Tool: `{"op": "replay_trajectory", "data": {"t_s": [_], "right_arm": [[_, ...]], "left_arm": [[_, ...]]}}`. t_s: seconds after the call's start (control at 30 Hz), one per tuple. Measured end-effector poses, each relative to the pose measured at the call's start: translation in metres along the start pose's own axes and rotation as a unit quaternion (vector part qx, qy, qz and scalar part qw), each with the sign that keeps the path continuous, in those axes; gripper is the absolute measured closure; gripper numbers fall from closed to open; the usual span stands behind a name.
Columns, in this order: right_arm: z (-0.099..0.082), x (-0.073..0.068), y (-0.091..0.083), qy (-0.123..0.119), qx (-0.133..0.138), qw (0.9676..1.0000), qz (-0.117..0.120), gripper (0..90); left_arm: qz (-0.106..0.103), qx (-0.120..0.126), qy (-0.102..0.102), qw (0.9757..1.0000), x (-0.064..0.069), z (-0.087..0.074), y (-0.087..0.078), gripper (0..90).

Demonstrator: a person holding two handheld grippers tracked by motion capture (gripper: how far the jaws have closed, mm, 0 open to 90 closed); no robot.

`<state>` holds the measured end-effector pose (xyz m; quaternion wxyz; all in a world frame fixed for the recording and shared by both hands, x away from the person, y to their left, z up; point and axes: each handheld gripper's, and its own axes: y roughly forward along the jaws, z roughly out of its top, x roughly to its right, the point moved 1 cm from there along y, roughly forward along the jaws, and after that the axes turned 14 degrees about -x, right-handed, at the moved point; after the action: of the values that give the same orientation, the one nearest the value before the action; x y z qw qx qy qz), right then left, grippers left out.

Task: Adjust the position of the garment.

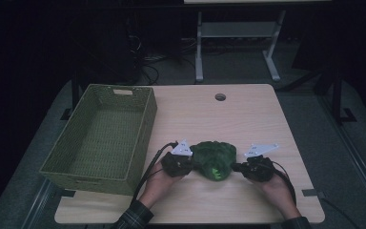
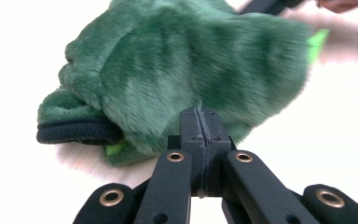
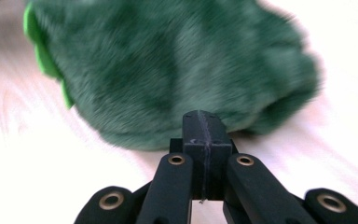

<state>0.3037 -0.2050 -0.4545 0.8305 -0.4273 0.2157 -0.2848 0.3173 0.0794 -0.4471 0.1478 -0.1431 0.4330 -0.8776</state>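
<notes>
**Green plush toy lying near the front of the table**

I see one soft toy, a rumpled heap of dark green fur with bright lime-green felt bits at its near side. It lies flat on the table, in the near half, just right of the woven basket. In the left gripper view the fur is striped in lighter and darker green, and a black ribbed cuff sticks out low at one end. In the right gripper view it is blurred.

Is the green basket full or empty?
Empty. The high view looks down into the woven green basket and shows bare woven floor; the fuzzy green toy lies outside it on the table.
</notes>
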Motion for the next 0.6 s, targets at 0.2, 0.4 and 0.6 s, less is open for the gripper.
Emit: {"op": "replay_trajectory", "data": {"t_s": [0.2, 0.4, 0.6], "right_arm": [[0.009, 0.022, -0.016, 0.019, 0.023, 0.9993, -0.022, 89.9], [0.027, 0.046, -0.018, 0.041, 0.043, 0.9980, -0.024, 89.9], [0.052, 0.063, 0.000, 0.044, 0.040, 0.9981, -0.017, 89.9]], "left_arm": [[-0.024, 0.006, 0.010, 0.9996, 0.018, -0.002, -0.006, 89.5], [-0.046, 0.003, 0.014, 0.9988, 0.027, 0.001, 0.001, 89.5], [-0.056, -0.002, 0.028, 0.9980, 0.037, 0.011, 0.015, 89.5]]}}
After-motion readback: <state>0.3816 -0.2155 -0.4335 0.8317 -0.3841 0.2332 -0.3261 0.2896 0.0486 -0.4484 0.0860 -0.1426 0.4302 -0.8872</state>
